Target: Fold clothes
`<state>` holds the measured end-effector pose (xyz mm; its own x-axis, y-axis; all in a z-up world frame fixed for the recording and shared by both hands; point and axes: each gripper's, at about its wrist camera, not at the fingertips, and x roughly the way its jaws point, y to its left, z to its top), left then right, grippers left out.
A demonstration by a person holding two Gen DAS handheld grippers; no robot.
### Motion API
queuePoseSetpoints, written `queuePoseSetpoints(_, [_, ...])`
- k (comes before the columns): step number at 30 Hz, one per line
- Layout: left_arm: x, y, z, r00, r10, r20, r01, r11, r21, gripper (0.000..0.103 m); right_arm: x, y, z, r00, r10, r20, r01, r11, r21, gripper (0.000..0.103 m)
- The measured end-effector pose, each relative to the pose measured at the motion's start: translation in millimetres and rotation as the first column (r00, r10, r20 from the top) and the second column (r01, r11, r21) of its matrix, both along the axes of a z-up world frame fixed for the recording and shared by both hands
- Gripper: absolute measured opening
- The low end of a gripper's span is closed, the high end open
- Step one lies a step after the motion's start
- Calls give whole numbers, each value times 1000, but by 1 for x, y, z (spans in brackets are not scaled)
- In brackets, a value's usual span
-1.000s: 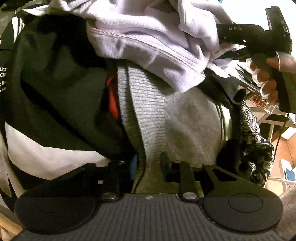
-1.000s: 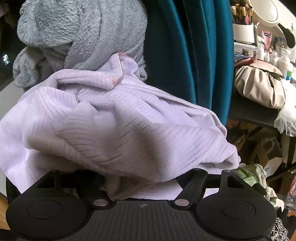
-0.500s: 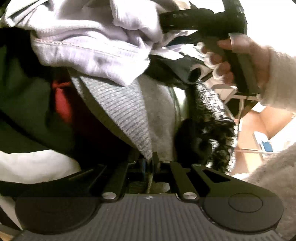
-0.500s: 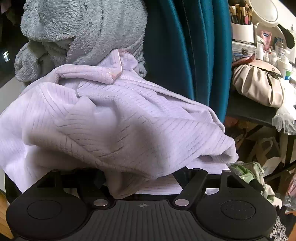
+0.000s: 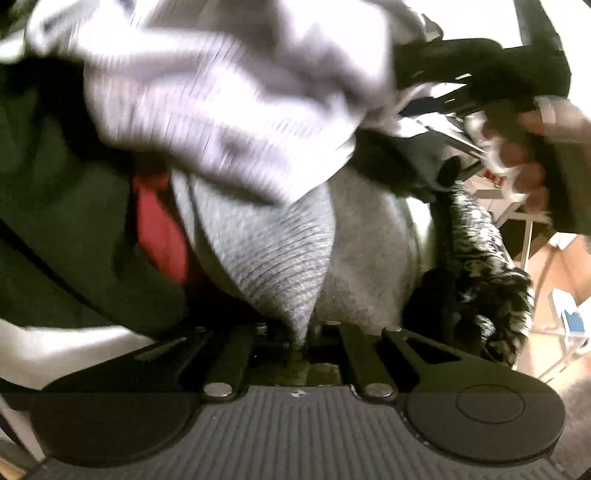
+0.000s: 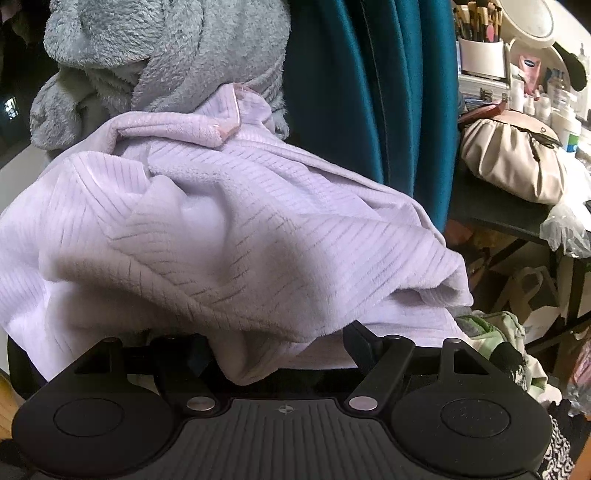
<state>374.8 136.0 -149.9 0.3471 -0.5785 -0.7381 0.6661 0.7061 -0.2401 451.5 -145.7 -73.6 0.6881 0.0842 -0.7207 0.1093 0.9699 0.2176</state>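
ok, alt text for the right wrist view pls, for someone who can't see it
A ribbed lilac garment is bunched over the right gripper, hiding the tips of its jaws. Behind it sit a fluffy grey robe and a teal curtain, and at right a cluttered dressing table holds a beige pouch and makeup brushes.

We are finding almost no free room. A lilac ribbed garment [image 6: 236,229] is draping over our right gripper [image 6: 280,350], filling the gap between its spread fingers. Behind it a grey fleece robe [image 6: 166,55] and teal curtain [image 6: 369,92] are blocking the way. Our left gripper [image 5: 295,332] is pressing into a grey ribbed cuff [image 5: 280,258], with dark clothes crowding both sides.
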Motion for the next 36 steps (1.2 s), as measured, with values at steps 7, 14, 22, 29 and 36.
queuePoseSetpoints(7, [-42,19,67,990,27,139,-2,984,-181,6,-21,-2,-4,999,43,19,-42,998,-41,74])
queuePoseSetpoints(14, [-40,3,82,990,69,122,-35,965,-261,6,-83,8,-11,971,239,29,-231,960,-161,80])
queuePoseSetpoints(22, [-24,-1,93,989,68,129,-33,967,-252,6,-121,38,-35,890,454,-40,-442,840,-314,88])
queuePoseSetpoints(29, [-33,-10,104,989,14,150,25,967,-255,5,-114,56,-45,866,499,-30,-479,812,-333,90])
queuePoseSetpoints(36, [-44,-8,112,981,3,193,43,970,-238,5,-100,58,-46,877,481,-1,-465,846,-260,12])
